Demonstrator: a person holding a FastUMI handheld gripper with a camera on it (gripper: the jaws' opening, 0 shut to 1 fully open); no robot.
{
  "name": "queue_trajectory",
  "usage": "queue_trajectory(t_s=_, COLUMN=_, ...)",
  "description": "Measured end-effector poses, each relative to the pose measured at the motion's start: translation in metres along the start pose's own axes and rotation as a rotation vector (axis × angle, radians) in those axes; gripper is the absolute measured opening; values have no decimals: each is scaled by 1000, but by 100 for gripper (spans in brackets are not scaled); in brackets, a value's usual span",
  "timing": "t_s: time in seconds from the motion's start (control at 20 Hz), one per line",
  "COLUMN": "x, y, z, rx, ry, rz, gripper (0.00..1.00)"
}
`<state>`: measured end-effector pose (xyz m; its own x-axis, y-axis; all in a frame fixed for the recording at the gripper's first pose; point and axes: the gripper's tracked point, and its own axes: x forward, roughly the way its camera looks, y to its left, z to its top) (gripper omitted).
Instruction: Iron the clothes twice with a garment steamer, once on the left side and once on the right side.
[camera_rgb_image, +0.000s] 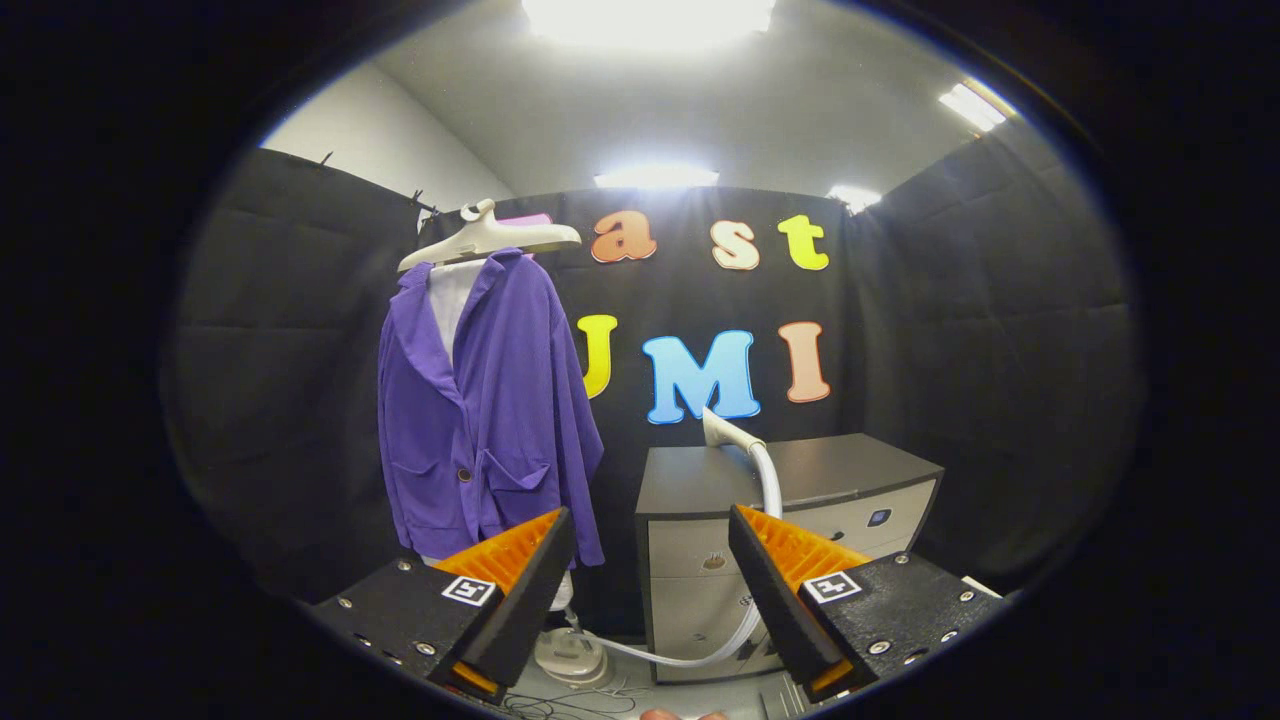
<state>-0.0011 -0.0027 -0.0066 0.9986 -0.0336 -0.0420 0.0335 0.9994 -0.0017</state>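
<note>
Gripper (650, 590) fingers apart, holding nothing. Steamer head (722, 430) rests on the cabinet (800, 470) beyond them — not yet picked up. Purple jacket (490, 400) hangs on its hanger (490, 238), left of cabinet. Both passes — left, right — apparently remain.

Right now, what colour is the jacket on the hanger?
Purple; the gripper view shows the jacket best, hanging beyond the open claw.

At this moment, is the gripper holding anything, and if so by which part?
Nothing is held. The gripper has its jaws open with only empty space between them; the steamer head rests on the cabinet beyond them, untouched.
</note>
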Motion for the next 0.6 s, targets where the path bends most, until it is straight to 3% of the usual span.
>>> queue_trajectory(t_s=0.6, x=16, y=-43, z=17, rx=22, ry=6, rz=-58, gripper=95)
